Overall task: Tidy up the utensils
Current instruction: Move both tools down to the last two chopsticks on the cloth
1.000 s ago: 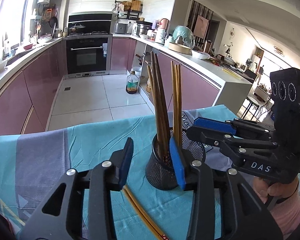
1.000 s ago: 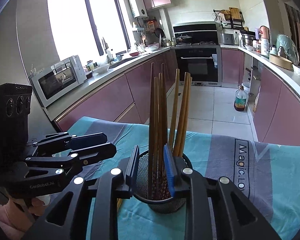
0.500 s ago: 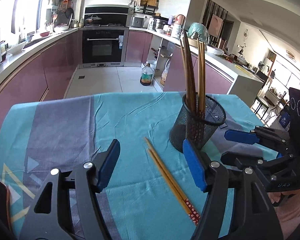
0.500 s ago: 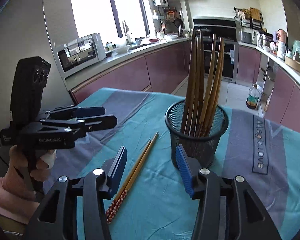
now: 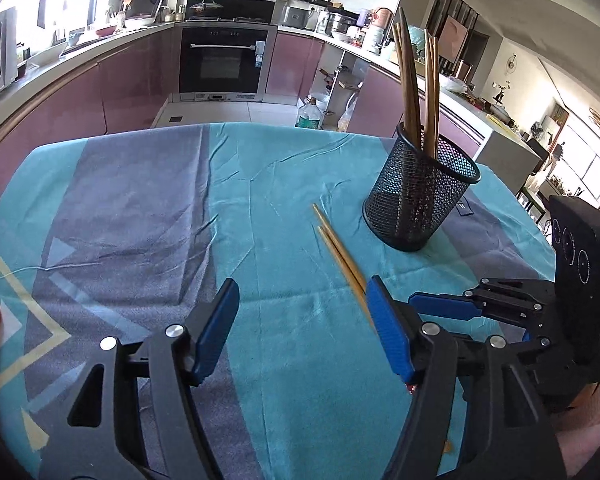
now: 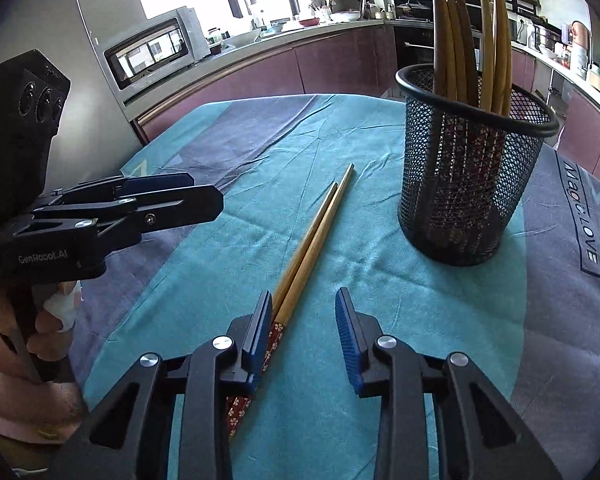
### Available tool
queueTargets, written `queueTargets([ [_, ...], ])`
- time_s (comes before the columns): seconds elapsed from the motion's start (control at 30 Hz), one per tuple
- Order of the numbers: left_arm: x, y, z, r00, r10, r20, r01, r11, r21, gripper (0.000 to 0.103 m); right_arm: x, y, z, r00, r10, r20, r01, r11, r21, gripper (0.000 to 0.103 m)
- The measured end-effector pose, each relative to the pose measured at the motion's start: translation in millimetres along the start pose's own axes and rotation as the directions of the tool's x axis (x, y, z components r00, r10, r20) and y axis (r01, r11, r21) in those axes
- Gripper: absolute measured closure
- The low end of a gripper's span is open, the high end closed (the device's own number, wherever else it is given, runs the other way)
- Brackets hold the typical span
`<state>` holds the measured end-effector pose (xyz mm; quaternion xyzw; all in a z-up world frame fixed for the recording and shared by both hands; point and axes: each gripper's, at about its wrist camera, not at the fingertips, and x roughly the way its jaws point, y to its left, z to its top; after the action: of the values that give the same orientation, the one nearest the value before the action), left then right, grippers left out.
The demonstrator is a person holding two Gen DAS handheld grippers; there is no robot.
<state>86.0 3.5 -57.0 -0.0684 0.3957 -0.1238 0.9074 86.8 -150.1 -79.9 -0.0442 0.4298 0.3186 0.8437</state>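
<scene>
Both grippers, left gripper [image 5: 300, 328] and right gripper [image 6: 304, 334], are backing off the mesh holder [image 6: 474, 160], jaws wide, empty; loose chopstick pair [image 6: 312, 240] is lying beside holder on desk, next pickup.

Two handheld grippers hover above the desk [image 5: 140, 208], each held by one of the person's hands. The left gripper [image 5: 300, 328] is wide open, its two blue-padded fingers [image 5: 216, 320] spread far apart with nothing between them, angled down toward the desk. In the right wrist view it appears at the left side, seen from the side, with the left hand [image 6: 32, 320] wrapped around its handle below. The right gripper [image 6: 304, 332] is also open, its fingers [image 6: 350, 340] parted, empty, low over the desk. In the left wrist view it sits at the right, close beside the left gripper, with the right hand [image 5: 584, 436] partly visible beneath it.
</scene>
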Motion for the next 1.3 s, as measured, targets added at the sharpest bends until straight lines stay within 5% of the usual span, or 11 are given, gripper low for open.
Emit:
queueTargets([
  [1.3, 46, -44, -20, 0.991, 0.003, -0.133, 0.017, 0.989, 0.147, 0.05, -10, -29, -13, 1.0, -0.027, 0.002, 0.027, 0.995, 0.096, 0.076],
])
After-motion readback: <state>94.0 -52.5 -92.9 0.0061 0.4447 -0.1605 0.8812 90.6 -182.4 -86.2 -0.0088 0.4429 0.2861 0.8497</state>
